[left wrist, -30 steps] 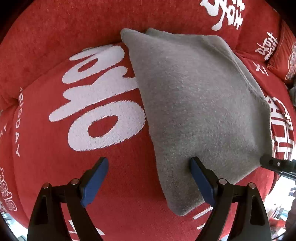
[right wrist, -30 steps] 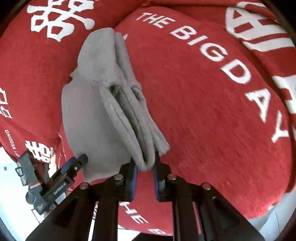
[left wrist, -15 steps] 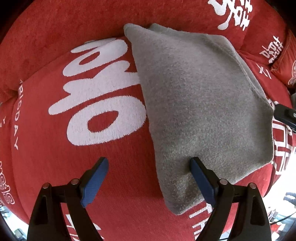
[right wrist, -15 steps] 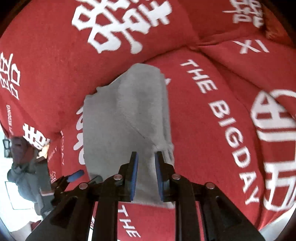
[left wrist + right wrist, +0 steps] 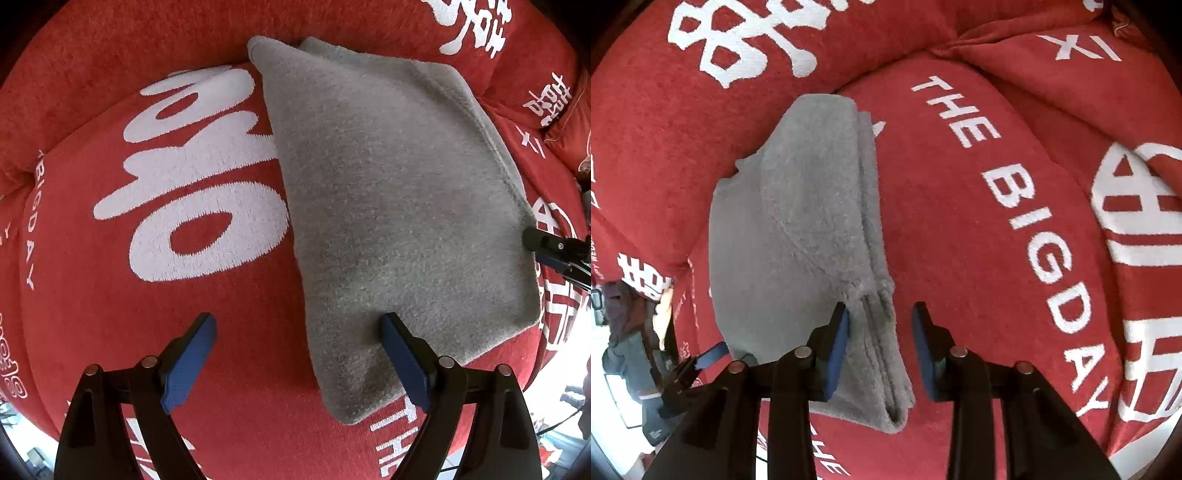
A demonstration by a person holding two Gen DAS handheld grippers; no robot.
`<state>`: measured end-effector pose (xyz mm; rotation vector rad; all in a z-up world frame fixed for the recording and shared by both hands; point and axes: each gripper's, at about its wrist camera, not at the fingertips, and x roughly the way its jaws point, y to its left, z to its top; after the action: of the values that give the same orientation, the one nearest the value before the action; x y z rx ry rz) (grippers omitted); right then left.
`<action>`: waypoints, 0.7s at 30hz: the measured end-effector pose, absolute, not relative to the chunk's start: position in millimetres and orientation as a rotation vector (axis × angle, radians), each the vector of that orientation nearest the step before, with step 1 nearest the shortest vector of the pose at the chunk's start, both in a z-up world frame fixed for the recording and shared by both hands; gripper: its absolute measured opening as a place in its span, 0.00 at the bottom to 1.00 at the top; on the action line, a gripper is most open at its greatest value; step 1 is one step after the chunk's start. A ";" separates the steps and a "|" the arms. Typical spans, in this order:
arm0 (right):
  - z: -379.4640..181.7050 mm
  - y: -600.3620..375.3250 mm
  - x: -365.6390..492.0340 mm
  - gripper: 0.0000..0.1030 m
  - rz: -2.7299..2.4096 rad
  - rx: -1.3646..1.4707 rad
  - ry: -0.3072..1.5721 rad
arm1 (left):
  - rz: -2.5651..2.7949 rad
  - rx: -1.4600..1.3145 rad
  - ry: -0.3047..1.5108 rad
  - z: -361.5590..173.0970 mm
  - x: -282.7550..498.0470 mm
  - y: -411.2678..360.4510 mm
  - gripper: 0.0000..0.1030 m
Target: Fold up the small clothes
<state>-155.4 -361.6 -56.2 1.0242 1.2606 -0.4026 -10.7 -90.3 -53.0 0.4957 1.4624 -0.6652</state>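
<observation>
A grey folded garment (image 5: 388, 206) lies flat on the red sofa cushion (image 5: 147, 295). My left gripper (image 5: 295, 354) is open, its jaws wide apart over the garment's near left corner, holding nothing. In the right wrist view the same garment (image 5: 798, 236) shows its stacked folded edge toward me. My right gripper (image 5: 881, 347) is open, its jaws on either side of that layered edge without pinching it. The right gripper's tip also shows at the right edge of the left wrist view (image 5: 554, 251).
The sofa cover is red with large white lettering (image 5: 1027, 206). The back cushions (image 5: 110, 55) rise behind the garment. The cushion's front edge drops off near both grippers. The left gripper shows at the lower left of the right wrist view (image 5: 698, 362).
My right gripper has opened and let go of the garment's folded edge, which now rests on the cushion. The left gripper stays open and has barely moved.
</observation>
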 end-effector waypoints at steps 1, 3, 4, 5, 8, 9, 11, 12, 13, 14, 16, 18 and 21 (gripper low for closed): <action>-55.9 -362.6 -157.4 0.38 -0.407 1.033 1.258 | -0.664 0.496 1.463 -53.0 -10.7 -90.6 0.88; -55.3 -365.0 -159.8 0.39 -0.410 1.065 1.244 | -0.671 0.505 1.463 -52.9 -10.3 -92.1 0.88; -54.0 -365.7 -162.0 0.41 -0.412 1.080 1.232 | -0.672 0.510 1.459 -53.4 -11.0 -95.2 0.88; -52.3 -366.3 -163.8 0.42 -0.413 1.092 1.221 | -0.672 0.513 1.456 -53.4 -10.9 -96.6 0.88; -46.1 -368.7 -169.3 0.42 -0.400 1.139 1.188 | -0.669 0.519 1.452 -54.1 -12.7 -100.6 0.88; -44.6 -369.4 -170.8 0.42 -0.398 1.148 1.182 | -0.668 0.519 1.453 -54.5 -12.4 -101.2 0.88; -42.5 -371.0 -173.8 0.43 -0.391 1.165 1.174 | -0.666 0.516 1.458 -55.1 -14.2 -105.5 0.88; -41.8 -372.1 -175.5 0.43 -0.386 1.173 1.171 | -0.666 0.513 1.461 -55.6 -14.1 -106.2 0.88; -41.7 -372.8 -175.9 0.43 -0.386 1.174 1.171 | -0.666 0.511 1.464 -56.2 -14.1 -106.8 0.88; -41.7 -373.3 -176.6 0.43 -0.387 1.175 1.173 | -0.667 0.509 1.466 -56.5 -13.6 -107.0 0.88; -42.2 -374.5 -177.6 0.44 -0.389 1.176 1.178 | -0.670 0.508 1.467 -57.4 -11.4 -105.7 0.88; -43.1 -375.4 -178.6 0.44 -0.388 1.182 1.180 | -0.677 0.513 1.464 -58.0 -10.4 -106.2 0.88; -44.2 -376.3 -180.2 0.45 -0.389 1.188 1.184 | -0.681 0.515 1.468 -60.9 -6.9 -107.5 0.88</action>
<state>-180.2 -376.3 -44.2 1.1876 1.1841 -0.3892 -6.9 -107.5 -60.9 0.5154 1.4685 -0.6809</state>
